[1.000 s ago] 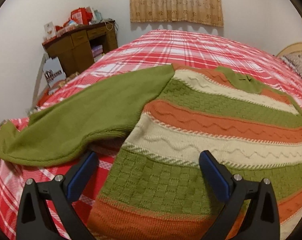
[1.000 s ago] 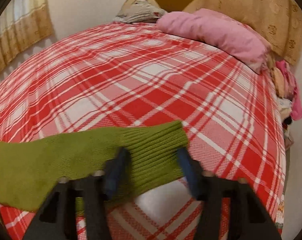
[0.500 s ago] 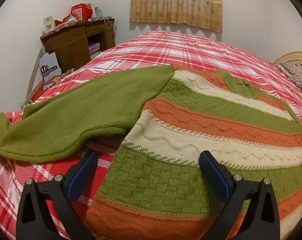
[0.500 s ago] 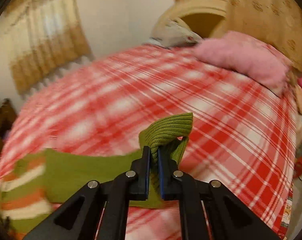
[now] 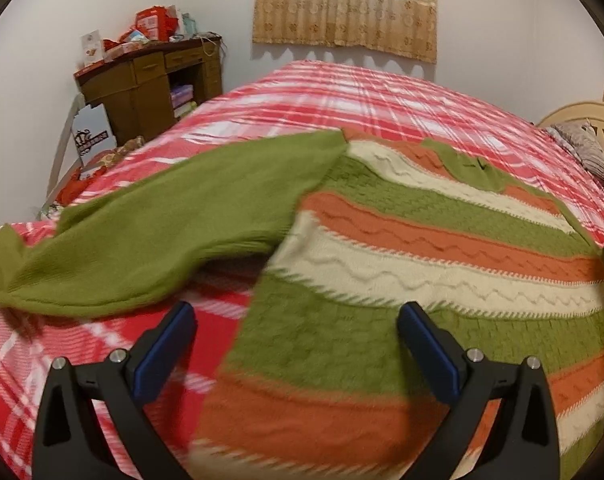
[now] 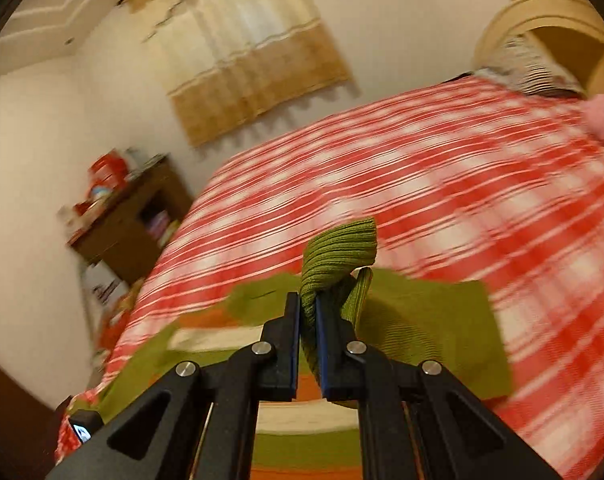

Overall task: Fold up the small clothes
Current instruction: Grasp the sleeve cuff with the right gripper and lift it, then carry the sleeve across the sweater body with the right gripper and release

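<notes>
Since the earlier frame the R gripper (image 6: 308, 312) has pinched the green ribbed cuff (image 6: 338, 248) and is lifting it off the plaid bedspread (image 6: 422, 168), carrying it over the sweater body; the view is now swinging left toward the wooden desk (image 6: 129, 224) & curtain (image 6: 257, 76).

L to R: the L gripper (image 5: 293, 344) is hovering w/ jaws spread wide, nothing between them, just above the striped knit sweater (image 5: 422, 248), which is lying flat on the near part of the bed. Its other green sleeve (image 5: 161, 224) is stretching out left. R gripper is clamping the cuff tight.
</notes>
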Demonstrator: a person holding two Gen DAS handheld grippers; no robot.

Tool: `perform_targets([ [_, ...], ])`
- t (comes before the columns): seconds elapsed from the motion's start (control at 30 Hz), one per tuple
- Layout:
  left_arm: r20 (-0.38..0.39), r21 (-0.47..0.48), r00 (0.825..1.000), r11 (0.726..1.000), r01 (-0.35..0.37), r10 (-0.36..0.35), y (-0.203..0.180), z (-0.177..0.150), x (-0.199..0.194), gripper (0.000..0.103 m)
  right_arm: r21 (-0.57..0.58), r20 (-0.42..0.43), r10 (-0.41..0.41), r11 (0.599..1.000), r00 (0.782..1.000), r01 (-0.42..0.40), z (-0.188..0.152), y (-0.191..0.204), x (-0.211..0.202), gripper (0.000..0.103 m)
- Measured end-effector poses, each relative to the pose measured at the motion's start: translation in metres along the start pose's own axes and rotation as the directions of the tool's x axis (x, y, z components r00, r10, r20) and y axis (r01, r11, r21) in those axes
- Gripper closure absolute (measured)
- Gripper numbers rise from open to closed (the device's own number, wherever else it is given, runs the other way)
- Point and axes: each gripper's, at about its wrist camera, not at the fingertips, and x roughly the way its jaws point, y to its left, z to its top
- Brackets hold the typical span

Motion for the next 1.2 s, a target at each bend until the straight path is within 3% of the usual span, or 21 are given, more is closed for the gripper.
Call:
perform_targets([
  [0.27,0.128,-0.083,0.981,0.987,-0.135,0.145,0.054,0.002,-0.022,0.000,-0.051,-0.134,0.117,0.991,0.984,-0.124,-0.049,0.082,0.103,0.096],
  [0.43,0.016,-0.121,0.994,0.987,-0.108,0.111,0.069,-0.007,0.010,0.000,-0.075,-0.203,0.136,0.985,0.970,-0.154,-0.083,0.114,0.153,0.096],
  [0.77,0.030,-0.096,0.989,0.985,-0.140,0.143,0.061,-0.006,0.015,0.000,-0.066,-0.258,0.168,0.979,0.952,-0.190,-0.115,0.138,0.198,0.096],
  [0.83,0.032,-0.094,0.989,0.985,-0.144,0.147,0.062,-0.007,0.015,0.000,-0.052,-0.285,0.235,0.964,0.929,-0.260,-0.117,0.141,0.205,0.096],
  [0.87,0.033,-0.094,0.988,0.985,-0.144,0.148,0.061,-0.008,0.015,0.000,-0.010,-0.322,0.317,0.941,0.892,-0.338,-0.121,0.143,0.210,0.096],
  [0.9,0.034,-0.094,0.988,0.985,-0.144,0.148,0.062,-0.008,0.015,0.000,0.004,-0.356,0.347,0.929,0.868,-0.370,-0.124,0.147,0.213,0.096],
  [0.97,0.036,-0.093,0.988,0.985,-0.145,0.149,0.063,-0.009,0.015,0.000,-0.013,-0.388,0.355,0.920,0.850,-0.391,-0.127,0.153,0.212,0.096],
  [1.03,0.035,-0.093,0.988,0.985,-0.145,0.149,0.063,-0.009,0.015,0.000,-0.066,-0.345,0.349,0.917,0.871,-0.393,-0.124,0.156,0.196,0.096],
  [1.1,0.035,-0.093,0.988,0.985,-0.146,0.149,0.063,-0.009,0.015,0.000,-0.085,-0.273,0.313,0.934,0.910,-0.346,-0.116,0.145,0.178,0.096],
  [1.2,0.036,-0.093,0.988,0.985,-0.147,0.151,0.063,-0.009,0.015,0.000,-0.054,-0.219,0.277,0.954,0.936,-0.295,-0.108,0.125,0.169,0.096],
])
